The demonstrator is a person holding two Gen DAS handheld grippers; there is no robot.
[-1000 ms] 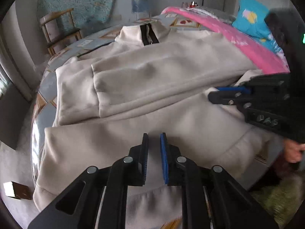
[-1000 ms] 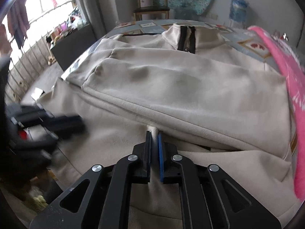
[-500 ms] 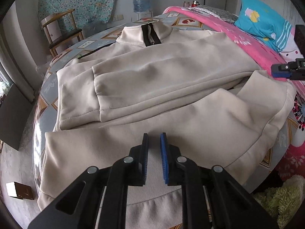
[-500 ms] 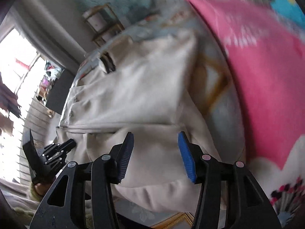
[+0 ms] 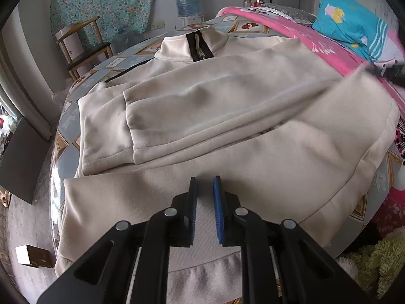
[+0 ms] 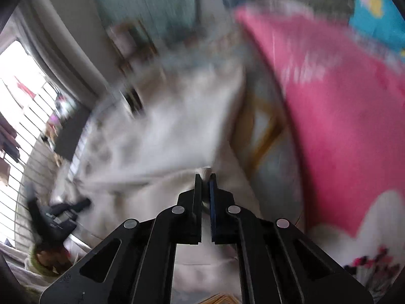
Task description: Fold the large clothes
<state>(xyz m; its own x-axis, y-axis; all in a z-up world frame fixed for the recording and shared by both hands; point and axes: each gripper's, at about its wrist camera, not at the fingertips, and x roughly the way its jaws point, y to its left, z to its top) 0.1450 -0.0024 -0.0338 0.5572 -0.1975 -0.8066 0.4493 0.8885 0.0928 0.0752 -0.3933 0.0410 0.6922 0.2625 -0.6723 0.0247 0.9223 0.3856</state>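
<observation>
A large beige zip jacket (image 5: 227, 106) lies spread on the bed, collar at the far end, one sleeve folded across its chest. My left gripper (image 5: 204, 197) sits over the lower body near the ribbed hem. Its jaws are almost closed, with beige cloth filling the narrow gap. In the blurred right wrist view the jacket (image 6: 177, 126) runs off to the left. My right gripper (image 6: 205, 177) is shut on a bunched bit of the jacket's right edge. That gripper shows as a dark blur (image 5: 387, 72) at the jacket's far right corner. The left gripper (image 6: 63, 212) appears low on the left.
A pink blanket (image 5: 316, 43) and a blue pillow (image 5: 354, 22) lie along the right side of the bed. The patterned bedsheet (image 5: 68, 116) shows round the jacket. A wooden chair (image 5: 83, 50) and a water bottle (image 5: 187, 0) stand beyond. A small box (image 5: 33, 255) sits on the floor.
My right gripper let go of the sleeve cuff, swung right and rolled, opened wide, then closed on the jacket's right edge. The left gripper stayed put.
</observation>
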